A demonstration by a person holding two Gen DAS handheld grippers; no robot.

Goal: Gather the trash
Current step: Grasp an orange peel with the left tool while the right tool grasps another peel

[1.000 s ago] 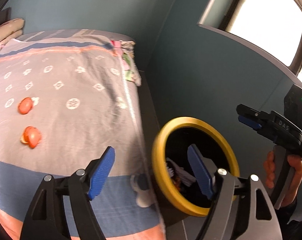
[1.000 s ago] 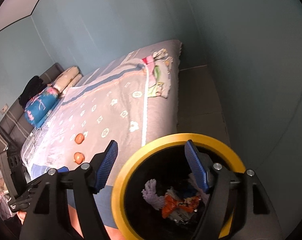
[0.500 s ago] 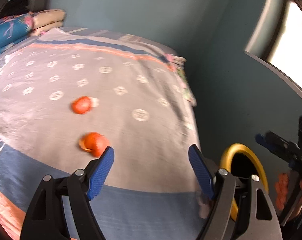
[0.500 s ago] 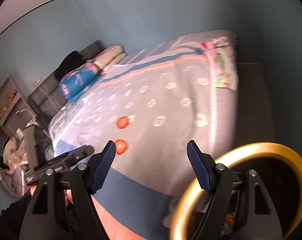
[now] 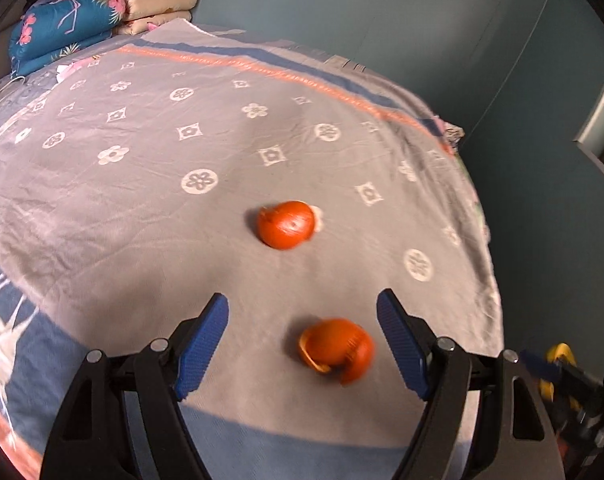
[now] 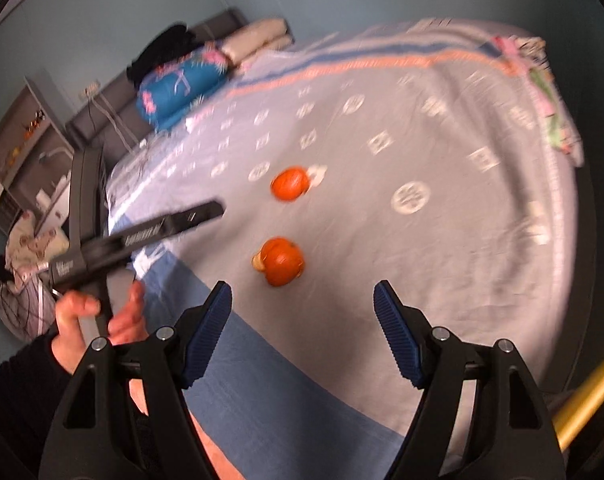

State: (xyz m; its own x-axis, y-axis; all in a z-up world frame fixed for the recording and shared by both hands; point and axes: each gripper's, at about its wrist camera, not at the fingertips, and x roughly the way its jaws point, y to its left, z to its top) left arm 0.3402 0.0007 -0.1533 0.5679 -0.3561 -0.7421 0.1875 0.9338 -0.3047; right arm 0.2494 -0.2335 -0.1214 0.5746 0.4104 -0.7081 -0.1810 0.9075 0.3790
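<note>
Two pieces of orange peel lie on the grey patterned bedspread [image 5: 142, 208]. In the left wrist view the near peel [image 5: 336, 349] sits between the open fingers of my left gripper [image 5: 304, 344], untouched by the pads, and the far peel [image 5: 287, 224] lies farther up the bed. In the right wrist view my right gripper [image 6: 303, 332] hovers open and empty, just short of the near peel [image 6: 280, 261], with the far peel [image 6: 289, 184] beyond it. The left gripper [image 6: 212, 210] reaches in from the left there, held by a hand [image 6: 98, 320].
The yellow-rimmed trash bin [image 6: 586, 396] stands past the bed's right edge; a sliver of the bin [image 5: 558, 364] also shows in the left wrist view. Folded quilts and pillows [image 5: 74, 24] are stacked at the bed's head. Teal walls run behind and to the right. Shelves [image 6: 22, 152] stand at the left.
Both grippers have swung away from the bin toward the bed and dropped lower. The peels now lie close in front of both, and the bin has slid to the frame edges.
</note>
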